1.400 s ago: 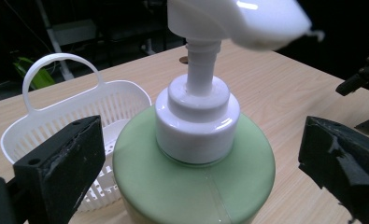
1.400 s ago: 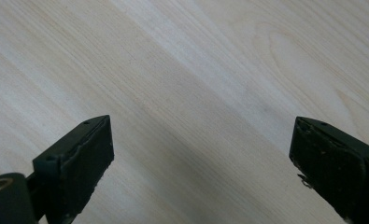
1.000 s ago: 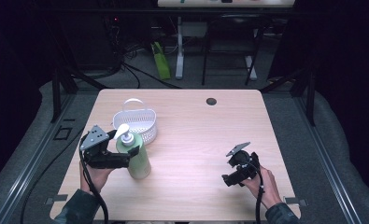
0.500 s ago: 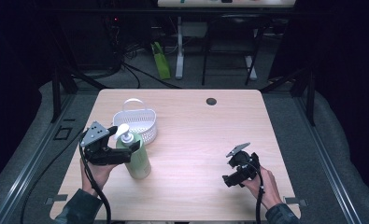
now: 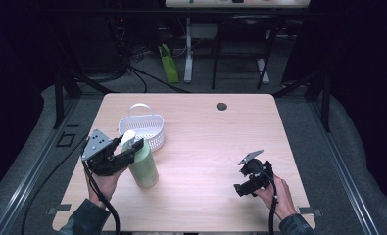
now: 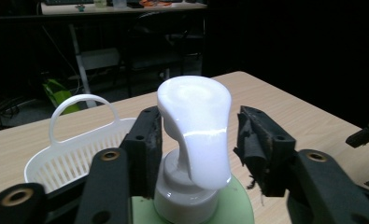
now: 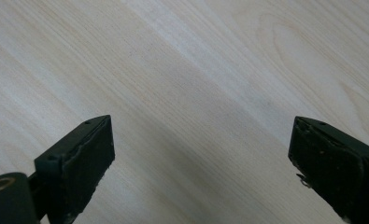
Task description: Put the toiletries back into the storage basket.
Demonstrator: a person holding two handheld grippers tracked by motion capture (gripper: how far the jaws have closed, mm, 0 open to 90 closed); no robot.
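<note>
The green pump bottle stands upright near the worktop's left edge, just beside the white basket; no label or writing can be read on it. The left gripper straddles its white pump head, jaws spread, one pad touching and the other apart. The right gripper gapes wide over bare wood near the front right corner.

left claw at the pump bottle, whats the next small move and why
Probably close the left claw a little. Its jaws flank the white pump head of the green bottle; the left jaw seems to touch the pump, while a gap remains at the right jaw, so the grip looks unfinished.
</note>
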